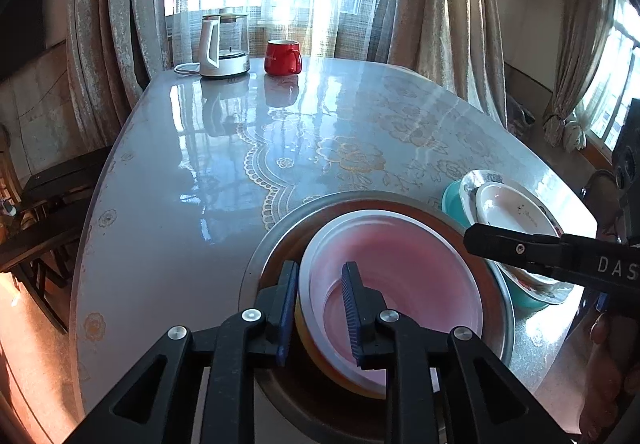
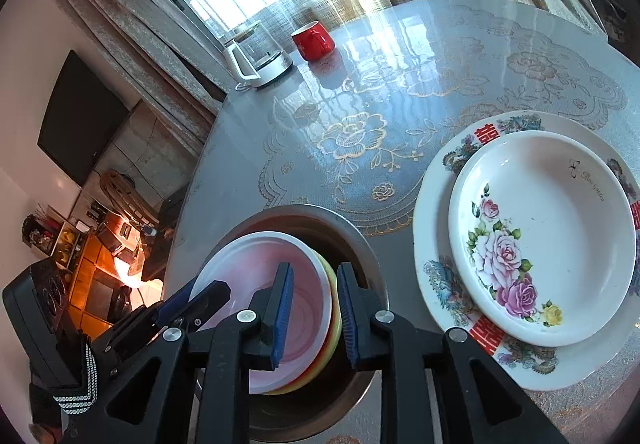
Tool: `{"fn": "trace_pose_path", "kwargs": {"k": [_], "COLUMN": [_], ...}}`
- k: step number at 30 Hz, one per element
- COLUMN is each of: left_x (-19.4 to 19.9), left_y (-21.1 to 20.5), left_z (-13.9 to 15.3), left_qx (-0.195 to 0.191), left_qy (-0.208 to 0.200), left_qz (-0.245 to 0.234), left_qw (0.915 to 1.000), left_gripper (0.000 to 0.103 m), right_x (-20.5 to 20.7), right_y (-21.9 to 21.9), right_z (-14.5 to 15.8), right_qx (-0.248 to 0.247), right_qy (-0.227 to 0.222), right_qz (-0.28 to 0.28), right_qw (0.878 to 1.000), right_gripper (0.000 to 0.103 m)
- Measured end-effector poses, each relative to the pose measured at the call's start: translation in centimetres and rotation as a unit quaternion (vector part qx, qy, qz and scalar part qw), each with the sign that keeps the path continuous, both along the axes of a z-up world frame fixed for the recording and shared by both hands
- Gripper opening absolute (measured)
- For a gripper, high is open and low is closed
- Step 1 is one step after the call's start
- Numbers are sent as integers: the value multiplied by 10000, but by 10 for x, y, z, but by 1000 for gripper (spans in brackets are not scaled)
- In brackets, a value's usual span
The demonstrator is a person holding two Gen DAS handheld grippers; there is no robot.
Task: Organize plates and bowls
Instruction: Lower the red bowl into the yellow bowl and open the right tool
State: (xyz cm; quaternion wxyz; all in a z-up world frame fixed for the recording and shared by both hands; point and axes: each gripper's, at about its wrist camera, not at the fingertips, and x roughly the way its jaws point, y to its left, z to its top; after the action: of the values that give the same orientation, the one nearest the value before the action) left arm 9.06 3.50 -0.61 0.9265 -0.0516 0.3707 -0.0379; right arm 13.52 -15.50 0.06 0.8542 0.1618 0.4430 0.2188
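The step in hand is the nesting of the bowls: a pink plastic bowl point(image 1: 400, 284) with a white rim sits on top of yellow and orange plastic bowls point(image 2: 334, 320), and this stack lies tilted inside a wide stainless steel basin point(image 1: 376, 204) at the lower centre of both views, on the glossy grey tabletop point(image 1: 200, 164) with its lace-pattern cover. The left tool point(image 1: 320, 308) straddles the near-left rim of the pink bowl, one blue pad outside the wall and one inside; the jaws stand slightly apart, with a visible gap to the rim on the inner side, so the bowl appears released rather than clamped. The right tool point(image 2: 314, 310) straddles the right rim of the same stack in like manner, its jaws also narrowly apart and not visibly pressing. A white floral porcelain plate point(image 2: 544, 236) rests on a larger white patterned plate point(image 2: 436, 244) at the right of the right wrist view; the left wrist view shows a teal bowl point(image 1: 454, 204) beneath them. A glass electric kettle point(image 1: 224, 44) and a red ceramic mug point(image 1: 282, 58) stand at the far edge, upper centre. The next move probably calls for lifting both tools clear of the rims without dragging the tilted stack, then checking that the bowls settle level in the basin.
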Motion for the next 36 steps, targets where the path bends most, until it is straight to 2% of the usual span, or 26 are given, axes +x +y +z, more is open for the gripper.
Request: {"fn": "trace_pose_path", "kwargs": {"k": [7,15,28,36], "left_x": [3,1,-15,-22], "left_y": [-6,-3,3,11], "left_z": [-13,-7,8,11], "left_qx": [232,106,65,165], "left_qy": [108,49,-186,-252], "left_qz": [55,72,223,380], "left_qw": [9997,9999,9996,9988], "left_gripper": [21,22,51,52], "right_x": [-2,-7,-15,-21], "right_y": [-13,-29,-37,-36], "right_z": [-5,-6,-9,-12], "right_qx": [149,276,367,296], "right_qy": [77,50,149,198], "right_qz": [-155,-334,-424,-370], "right_qw": [9997,9990,9983,9987], "right_gripper": [23,23,27,29]}}
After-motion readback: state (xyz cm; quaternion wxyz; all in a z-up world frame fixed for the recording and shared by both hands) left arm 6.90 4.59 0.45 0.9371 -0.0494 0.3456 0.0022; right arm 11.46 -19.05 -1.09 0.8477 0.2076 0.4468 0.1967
